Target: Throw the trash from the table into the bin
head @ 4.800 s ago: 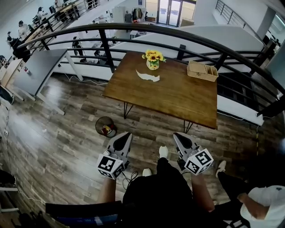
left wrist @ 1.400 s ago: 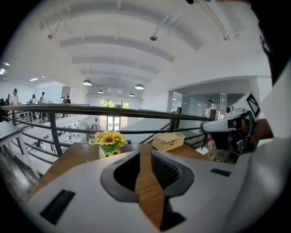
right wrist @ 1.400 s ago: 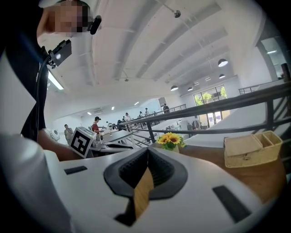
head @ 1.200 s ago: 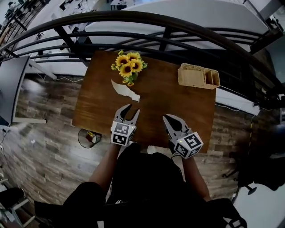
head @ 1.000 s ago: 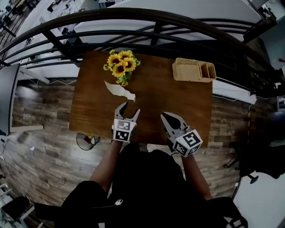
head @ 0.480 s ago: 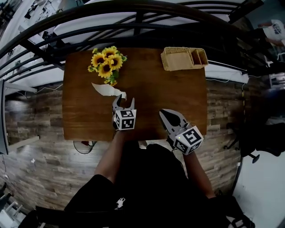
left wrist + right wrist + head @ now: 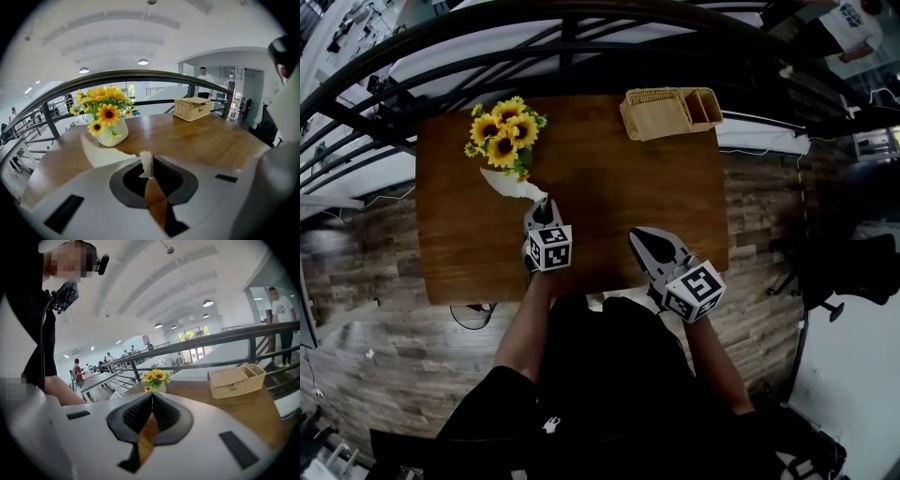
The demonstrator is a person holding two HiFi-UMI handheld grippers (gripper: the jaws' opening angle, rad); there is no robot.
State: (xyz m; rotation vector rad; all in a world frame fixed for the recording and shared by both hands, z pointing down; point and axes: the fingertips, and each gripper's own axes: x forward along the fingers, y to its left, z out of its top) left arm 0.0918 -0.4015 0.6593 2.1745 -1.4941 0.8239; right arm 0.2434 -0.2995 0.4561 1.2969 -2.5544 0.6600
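A torn white paper scrap is the only trash on the surface. It lies flat just in front of the vase of sunflowers, its far end close by the vase's base. The left claw has just been closing on the near tip. In the left gripper view its jaws stand almost together, with a small white tuft of the paper pinched upright between them. The right claw hangs over the near edge of the surface, jaws together and nothing between them.

The paper looks thin, limp and nearly weightless, so a pinch at one tip should be enough to carry it. It probably droops and flutters once it is off the surface. The hold takes only a narrow corner, which could tear or slip free if tugged. A bite further in, across the wider middle, would be the surer hold. The vase is close enough that the trailing end may brush it. The bin does not show clearly in any view.
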